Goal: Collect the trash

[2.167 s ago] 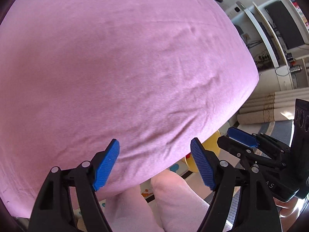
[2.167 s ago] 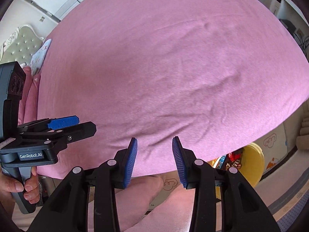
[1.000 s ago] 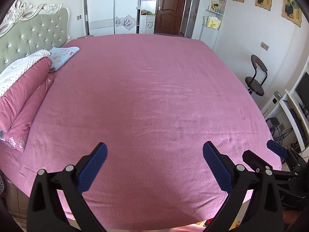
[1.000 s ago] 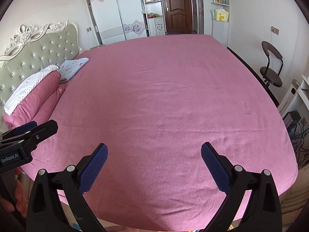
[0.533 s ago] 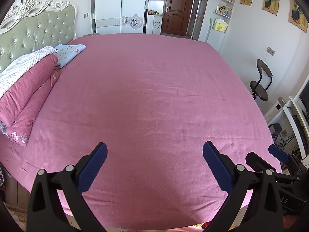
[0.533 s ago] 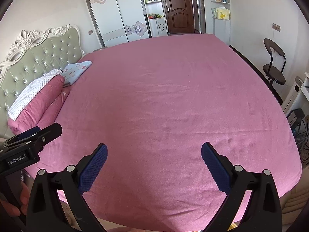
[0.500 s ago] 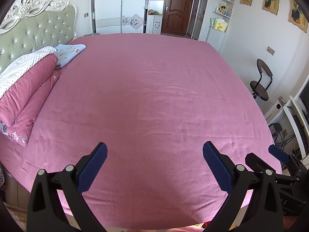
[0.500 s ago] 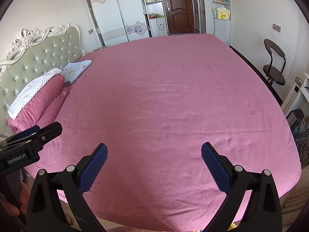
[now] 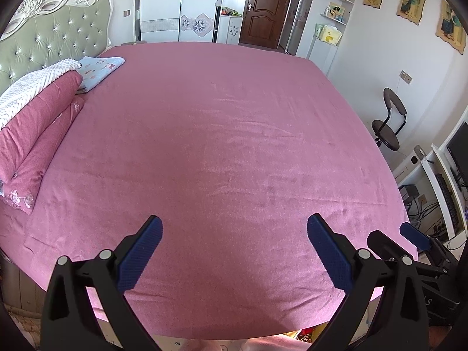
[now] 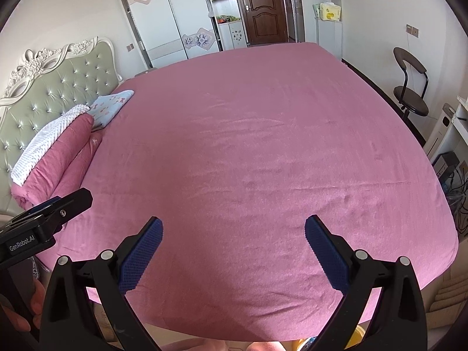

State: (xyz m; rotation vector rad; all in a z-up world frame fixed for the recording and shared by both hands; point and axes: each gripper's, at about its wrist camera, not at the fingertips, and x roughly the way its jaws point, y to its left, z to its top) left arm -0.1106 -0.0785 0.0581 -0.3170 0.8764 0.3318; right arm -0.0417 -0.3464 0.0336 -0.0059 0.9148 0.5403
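Observation:
A wide bed with a pink sheet (image 9: 228,152) fills both views, and no trash shows on it. My left gripper (image 9: 234,251) is open and empty above the bed's near edge. My right gripper (image 10: 232,248) is open and empty over the same edge; it also shows at the right of the left wrist view (image 9: 409,245). The left gripper shows at the left of the right wrist view (image 10: 44,219). A sliver of a yellow bin (image 10: 355,337) with colourful wrappers (image 9: 304,335) peeks out below the bed edge.
A folded pink quilt (image 9: 35,134), a white blanket (image 9: 26,93) and a light blue pillow (image 9: 99,70) lie by the green tufted headboard (image 9: 52,44). A dark chair (image 9: 389,128) and a computer desk (image 9: 438,175) stand on the right. Wardrobe and brown door (image 9: 263,8) at the back.
Both grippers have risen and tilted up from close over the sheet, so the whole bed and room show. Both have opened wide. In the last half second hardly anything moved.

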